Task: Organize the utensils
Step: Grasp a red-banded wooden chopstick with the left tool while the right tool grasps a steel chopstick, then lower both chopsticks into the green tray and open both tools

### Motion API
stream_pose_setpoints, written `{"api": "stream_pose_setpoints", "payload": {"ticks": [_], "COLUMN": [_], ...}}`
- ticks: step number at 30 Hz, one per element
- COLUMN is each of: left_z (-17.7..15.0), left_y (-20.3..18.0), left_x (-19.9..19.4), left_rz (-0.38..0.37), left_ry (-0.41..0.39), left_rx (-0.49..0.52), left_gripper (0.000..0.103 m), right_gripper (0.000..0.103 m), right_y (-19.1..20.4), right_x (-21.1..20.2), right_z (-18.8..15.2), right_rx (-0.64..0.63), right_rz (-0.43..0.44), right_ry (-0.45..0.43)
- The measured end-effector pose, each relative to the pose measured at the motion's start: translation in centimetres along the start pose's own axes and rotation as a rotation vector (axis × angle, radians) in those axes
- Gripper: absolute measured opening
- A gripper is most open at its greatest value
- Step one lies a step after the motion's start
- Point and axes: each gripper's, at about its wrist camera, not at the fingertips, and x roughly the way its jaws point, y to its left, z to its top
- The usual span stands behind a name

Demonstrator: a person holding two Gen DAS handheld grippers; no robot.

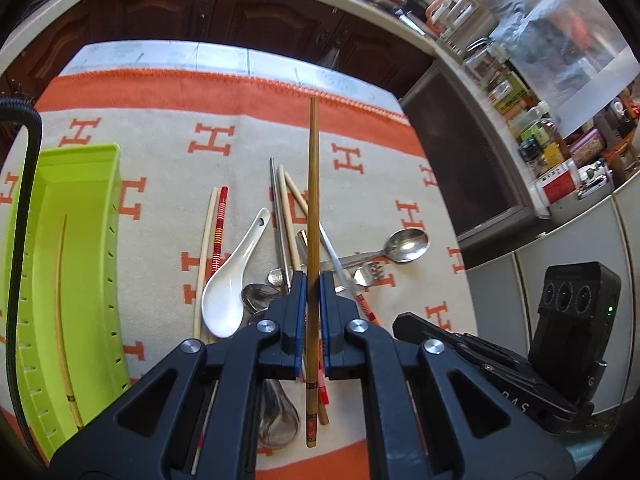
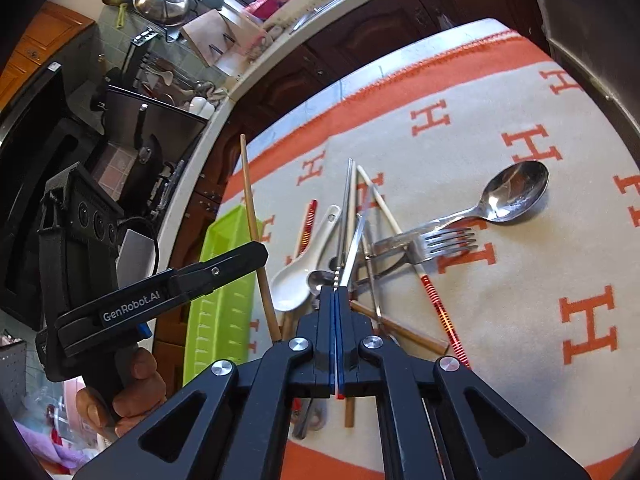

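Note:
My left gripper [image 1: 313, 280] is shut on a brown wooden chopstick [image 1: 313, 184], lifted above the utensil pile. In the right wrist view, the left gripper [image 2: 260, 254] holds that chopstick [image 2: 251, 208] over the lime-green tray [image 2: 224, 280]. My right gripper [image 2: 336, 292] is shut on a thin silvery chopstick [image 2: 356, 236] raised off the pile. One pale chopstick [image 1: 60, 300] lies in the green tray [image 1: 92, 184]. On the cloth lie a white ceramic spoon [image 1: 232, 280], a metal spoon [image 2: 516, 188], a fork [image 2: 448, 240] and several chopsticks.
A cream cloth with orange H marks [image 1: 160, 168] covers the table. Dark wooden cabinets [image 1: 200, 12] stand beyond its far edge. A dark box [image 1: 460, 160] stands at the table's right side. A hand [image 2: 132, 380] grips the left gripper's handle.

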Motion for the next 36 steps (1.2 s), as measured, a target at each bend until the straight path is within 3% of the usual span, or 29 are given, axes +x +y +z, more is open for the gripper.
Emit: {"api": "stream_pose_setpoints", "payload": {"ticks": [7,11,15,16,20,23,28,36], "left_z": [-1.1,-1.6,-1.8,-1.9,-1.9,-2.3,-3.0,-3.8], "left_y": [0.3,1.6,5.0,5.8,9.9,12.3,15.2,16.3], "left_x": [-6.5,-10.2,-12.9,-13.0,-12.4,-10.9,-7.6,-5.7], "left_rz": [-0.007,0.039,0.14,0.161,0.244,0.31,0.353,0.408], "left_ry": [-0.088,-0.129,-0.16,-0.16,-0.13,-0.095,-0.032,-0.06], "left_rx": [0.019,0.022,-0.005,-0.015,-0.063,-0.073,-0.095,-0.101], "left_gripper": [0.004,0.004,0.004,0.004,0.004,0.004,0.004,0.004], "right_gripper": [0.0,0.002,0.033,0.033,0.033,0.027,0.019,0.007], "right_y": [3.1,2.1,0.1,-0.2,-0.9,-0.9,-0.7,-0.8], "right_x": [-1.6,-0.3,1.3,1.6,3.3,4.9,7.2,9.1], "right_z": [-0.7,-0.8,-0.4,-0.3,0.6,1.2,1.7,1.8], "right_rx": [-0.053,0.007,0.062,0.066,0.055,0.03,0.002,-0.012], "right_rz": [-0.025,-0.057,-0.119,-0.126,-0.156,-0.181,-0.238,-0.267], "right_ry": [-0.021,0.037,0.052,0.048,0.051,0.061,0.093,0.113]}}
